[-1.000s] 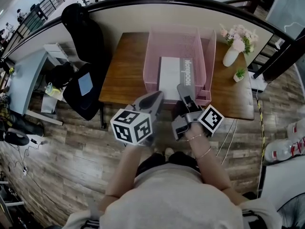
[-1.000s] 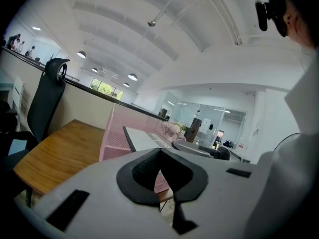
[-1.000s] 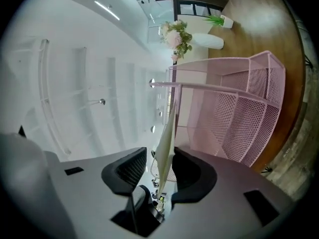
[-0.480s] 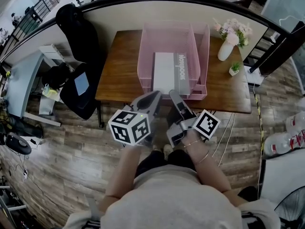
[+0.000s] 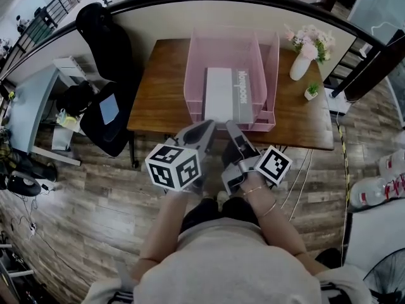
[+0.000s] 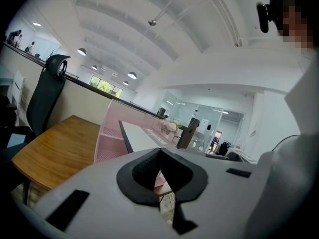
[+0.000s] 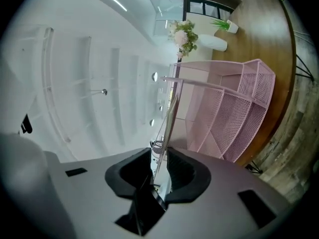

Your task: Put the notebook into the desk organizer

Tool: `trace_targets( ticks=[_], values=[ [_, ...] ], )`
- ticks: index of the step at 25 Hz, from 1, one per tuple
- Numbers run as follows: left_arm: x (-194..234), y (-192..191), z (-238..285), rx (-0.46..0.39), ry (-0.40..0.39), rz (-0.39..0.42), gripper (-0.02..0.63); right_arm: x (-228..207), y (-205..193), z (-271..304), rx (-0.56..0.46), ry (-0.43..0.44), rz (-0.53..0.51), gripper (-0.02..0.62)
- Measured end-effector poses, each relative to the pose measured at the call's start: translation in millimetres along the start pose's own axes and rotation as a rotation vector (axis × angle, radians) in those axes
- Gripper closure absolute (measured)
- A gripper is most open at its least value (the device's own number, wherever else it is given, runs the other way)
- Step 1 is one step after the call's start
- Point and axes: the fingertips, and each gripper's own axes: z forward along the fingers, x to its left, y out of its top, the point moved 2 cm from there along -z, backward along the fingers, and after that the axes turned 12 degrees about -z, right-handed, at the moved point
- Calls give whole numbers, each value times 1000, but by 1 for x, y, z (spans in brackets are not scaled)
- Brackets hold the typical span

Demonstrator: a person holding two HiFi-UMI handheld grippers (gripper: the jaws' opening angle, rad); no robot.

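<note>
Notebook [image 5: 221, 95] lies flat inside pink desk organizer [image 5: 190, 75] on wooden table [image 5: 158, 97]; right gripper [image 5: 230, 127] at its near edge, jaws partly apart, just been closing, thin edge in line between them, pads not pressing; left gripper [image 5: 204, 129] alongside, jaws clenched together, empty.

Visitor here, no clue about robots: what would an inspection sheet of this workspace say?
Surface: wooden table, standing against a low wall.
Job's things: notebook lies flat inside the pink desk organizer.
Clutter: flower vase and small potted plant on the table.
Grippers: left gripper shut, empty; right gripper jaws apart, just been closing, notebook's edge in line with their gap, unclamped.
Cables: thin cables on the plank floor beside the table.
Surroundings: black office chair beside the table.
</note>
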Motion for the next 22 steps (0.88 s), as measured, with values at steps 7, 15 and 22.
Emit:
trace_targets(
  ticks=[7,15,22],
  values=[
    [0,-1,7,10,-6,12,595,-5,-1,6,28,-9,-17,586],
    [4,6,15,11,-12,13,595,-15,9,17,40,-28,-25,588],
    [13,15,22,1,-8,15,595,-19,13,33,72,-4,-44,586]
  ],
)
